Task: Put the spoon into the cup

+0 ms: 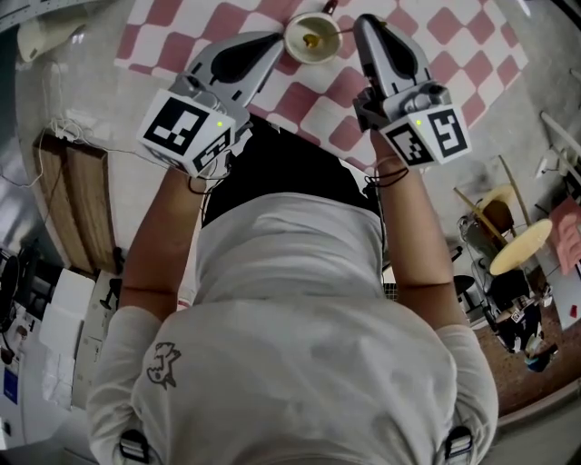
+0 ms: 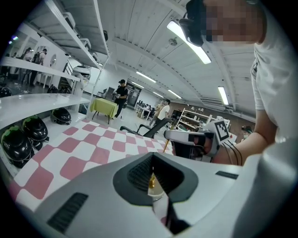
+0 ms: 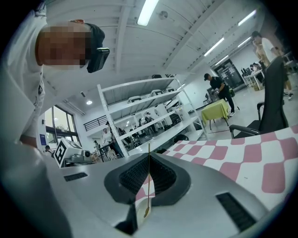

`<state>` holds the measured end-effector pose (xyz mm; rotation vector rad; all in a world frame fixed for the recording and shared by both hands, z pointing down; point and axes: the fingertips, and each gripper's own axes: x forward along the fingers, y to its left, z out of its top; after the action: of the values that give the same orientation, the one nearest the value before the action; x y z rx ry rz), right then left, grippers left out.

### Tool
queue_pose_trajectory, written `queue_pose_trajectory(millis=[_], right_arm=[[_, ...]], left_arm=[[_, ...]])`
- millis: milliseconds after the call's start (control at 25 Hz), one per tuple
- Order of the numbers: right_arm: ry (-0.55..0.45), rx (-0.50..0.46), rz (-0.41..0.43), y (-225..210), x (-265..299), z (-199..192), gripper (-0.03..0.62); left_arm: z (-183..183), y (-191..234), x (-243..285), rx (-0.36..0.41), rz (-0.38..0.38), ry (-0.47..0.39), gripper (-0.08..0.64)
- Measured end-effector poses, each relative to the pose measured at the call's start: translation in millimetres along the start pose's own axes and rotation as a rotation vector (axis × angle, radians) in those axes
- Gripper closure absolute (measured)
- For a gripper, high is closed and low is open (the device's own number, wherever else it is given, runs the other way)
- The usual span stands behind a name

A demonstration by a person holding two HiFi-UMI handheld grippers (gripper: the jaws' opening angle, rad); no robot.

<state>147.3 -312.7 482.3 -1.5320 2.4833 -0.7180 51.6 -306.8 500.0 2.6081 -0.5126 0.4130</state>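
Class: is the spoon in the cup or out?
In: the spoon shows its gold bowl inside the cup, handle clamped in the right gripper.

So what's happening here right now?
A person works two hand-held grippers over a checked cloth. The right gripper has its fingers closed on the thin handle of a gold spoon, whose bowl end is down in the white cup. The left gripper has its fingers closed at the cup's rim, apparently steadying it. The spoon is not yet released.
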Motion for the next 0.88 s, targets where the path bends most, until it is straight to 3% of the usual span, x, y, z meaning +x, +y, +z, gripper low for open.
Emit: queue_pose_trajectory(millis=[560, 880], right_arm=[[0.039, 0.045, 0.042, -3.5, 11.9, -42.9, 0.56], [0.026, 0.065, 0.052, -7.2, 7.9, -44.9, 0.56]], left_arm=[[-21.2, 14.9, 8.8, -0.005, 0.014, 0.038, 0.546], [-22.9, 10.7, 13.7, -0.023, 0.001, 0.047, 0.546]])
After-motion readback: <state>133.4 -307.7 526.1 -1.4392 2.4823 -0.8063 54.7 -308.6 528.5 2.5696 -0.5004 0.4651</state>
